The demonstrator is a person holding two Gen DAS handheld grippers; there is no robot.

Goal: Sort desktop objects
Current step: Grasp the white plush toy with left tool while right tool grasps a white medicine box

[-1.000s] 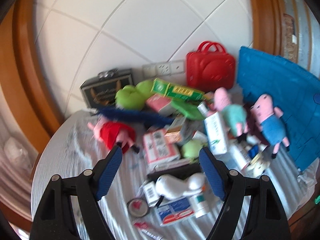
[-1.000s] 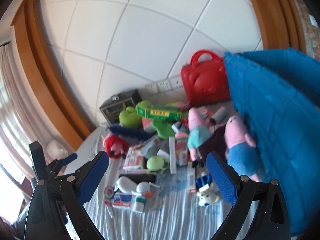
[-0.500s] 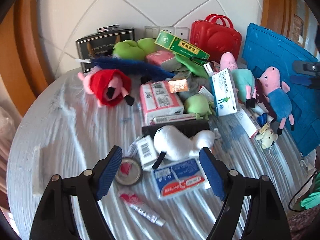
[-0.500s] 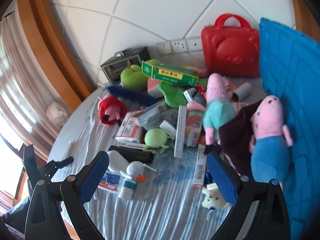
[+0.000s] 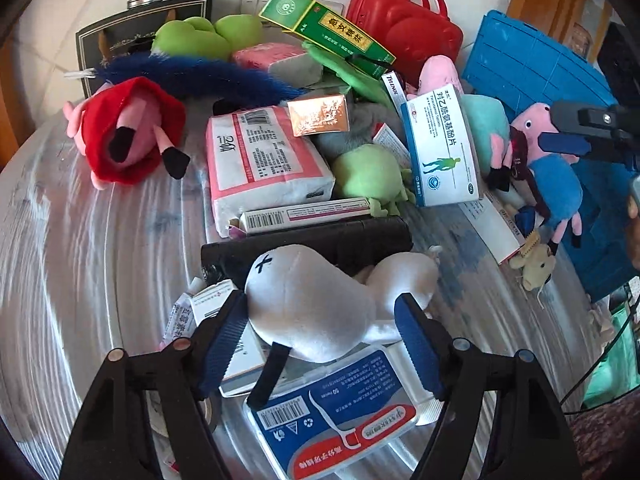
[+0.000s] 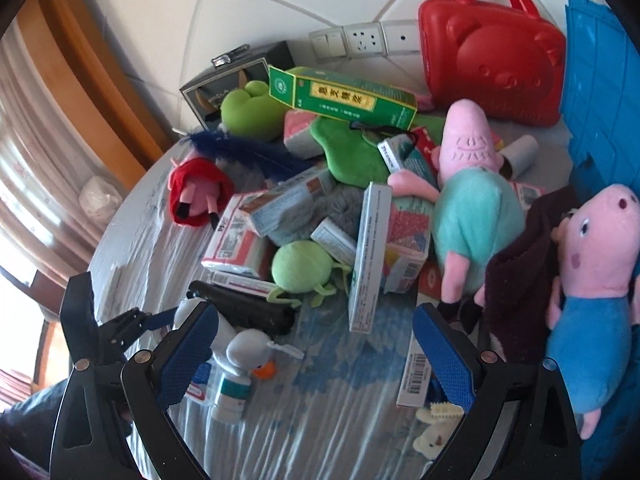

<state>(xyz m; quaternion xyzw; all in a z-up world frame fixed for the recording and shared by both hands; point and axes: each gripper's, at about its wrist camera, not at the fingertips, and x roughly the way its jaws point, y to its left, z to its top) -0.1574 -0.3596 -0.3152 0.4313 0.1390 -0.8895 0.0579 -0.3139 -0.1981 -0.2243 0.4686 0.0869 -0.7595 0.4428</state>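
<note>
My left tongs straddle the white plush duck — jaws just narrowing, not yet pressing; its long axis runs ten to four o'clock. My right tongs gape over bare table.

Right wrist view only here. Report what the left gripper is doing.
Observer: The left gripper straddles the white duck. Its jaws have just been closing but are not clearly gripping yet.
Operator: Say what lies under the duck.
Observer: A blue-and-red floss box, lying flat and partly covered by the duck.
Operator: Describe the hidden face of the upright box by the green plush.
Observer: That upright box is white and blue, with a green walking figure.
</note>
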